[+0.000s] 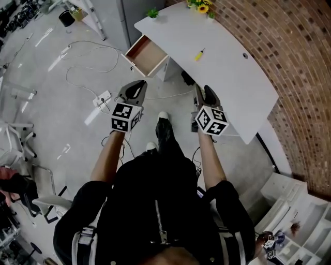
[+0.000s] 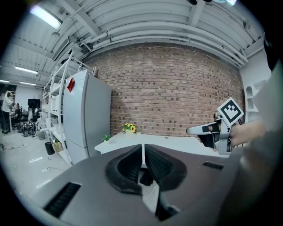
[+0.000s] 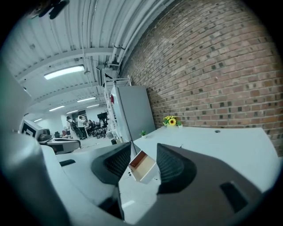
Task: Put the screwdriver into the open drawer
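A yellow-handled screwdriver (image 1: 199, 54) lies on the curved white desk (image 1: 232, 72), well beyond both grippers. At the desk's left end the open drawer (image 1: 146, 56) sticks out, wood-lined and with nothing in it; in the right gripper view the drawer (image 3: 142, 165) shows between the jaws, far off. My left gripper (image 1: 136, 88) is held in the air short of the drawer, and its pads (image 2: 132, 165) are together with nothing between them. To its right, my right gripper (image 1: 205, 92) hovers before the desk edge, open and holding nothing.
Cables and a power strip (image 1: 103, 98) lie on the floor left of the drawer. A sunflower pot (image 1: 200, 6) and a small plant (image 1: 152, 13) stand at the desk's far edge. A grey fridge (image 2: 86, 114) stands left of the desk, and white shelves (image 1: 295, 227) at lower right.
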Motion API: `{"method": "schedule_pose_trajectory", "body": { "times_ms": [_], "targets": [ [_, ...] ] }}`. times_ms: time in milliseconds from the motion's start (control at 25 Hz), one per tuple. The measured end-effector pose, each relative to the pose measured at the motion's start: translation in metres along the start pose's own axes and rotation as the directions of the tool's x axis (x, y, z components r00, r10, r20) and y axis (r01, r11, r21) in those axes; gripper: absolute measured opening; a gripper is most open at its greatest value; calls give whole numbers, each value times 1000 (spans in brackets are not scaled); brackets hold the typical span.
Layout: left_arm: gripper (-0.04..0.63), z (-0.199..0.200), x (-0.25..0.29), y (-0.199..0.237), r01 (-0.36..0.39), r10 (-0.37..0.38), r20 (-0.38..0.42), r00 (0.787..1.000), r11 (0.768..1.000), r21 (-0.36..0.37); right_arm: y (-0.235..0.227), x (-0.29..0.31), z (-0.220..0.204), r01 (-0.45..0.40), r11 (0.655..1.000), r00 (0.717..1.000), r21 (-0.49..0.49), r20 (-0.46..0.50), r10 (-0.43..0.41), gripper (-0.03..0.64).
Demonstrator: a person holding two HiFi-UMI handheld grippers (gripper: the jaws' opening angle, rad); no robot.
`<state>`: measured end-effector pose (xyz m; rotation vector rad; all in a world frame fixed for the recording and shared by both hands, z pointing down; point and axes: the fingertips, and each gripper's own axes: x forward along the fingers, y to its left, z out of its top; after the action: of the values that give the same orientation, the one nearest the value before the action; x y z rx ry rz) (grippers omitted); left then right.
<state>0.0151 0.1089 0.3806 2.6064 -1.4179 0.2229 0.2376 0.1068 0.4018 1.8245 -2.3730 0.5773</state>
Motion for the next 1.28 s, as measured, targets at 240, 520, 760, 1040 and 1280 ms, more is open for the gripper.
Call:
{"method": "schedule_pose_trajectory", "body": {
  "times_ms": [240,520,760,1040,1280],
  "targets": [
    [37,-1,34,51,-61,61,-18,998,998,-8,-13,70,5,-20,1000,999,9,-33,21,176],
    [37,13,92,124,-119,117,-56,992,992,-38,-60,172,8,36,998,993,57,-117,-29,175],
    [37,19,133,176,-177,170,-105,980,982,-61,-128,253,-25,147,984,954,96,-275,-116,175],
    [37,7,155,224,-255,241,-166,956,964,-73,-193,314,-75,275,951,876,139,-445,-188,175],
    [37,-1,155,246,-301,279,-197,940,949,-89,-230,339,-112,392,896,809,208,-542,-228,173]
  ]
}}
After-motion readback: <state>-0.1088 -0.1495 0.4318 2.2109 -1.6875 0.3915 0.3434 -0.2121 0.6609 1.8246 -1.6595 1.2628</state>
